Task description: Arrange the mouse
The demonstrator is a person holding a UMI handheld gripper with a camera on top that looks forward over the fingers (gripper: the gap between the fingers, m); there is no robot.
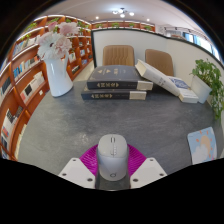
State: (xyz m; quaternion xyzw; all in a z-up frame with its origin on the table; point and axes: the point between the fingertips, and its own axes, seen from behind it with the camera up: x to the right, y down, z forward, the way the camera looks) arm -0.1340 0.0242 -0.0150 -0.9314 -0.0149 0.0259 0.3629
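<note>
The gripper (pixel 112 172) is closed on the mouse (pixel 112 157), both pink-padded fingers (pixel 91 160) pressing its flanks, so the mouse sits between them above the grey table (pixel 90 118). The likeliest trouble is slippage: the mouse's rounded, smooth sides (little for flat pads to bite) could let it twist or drop if tilted. Beyond the fingers lie stacked books (pixel 116 82), an open book (pixel 168 80) and a white vase (pixel 58 70), well apart.

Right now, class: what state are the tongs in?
Tongs: shut on the grey mouse, held just above the table.
</note>
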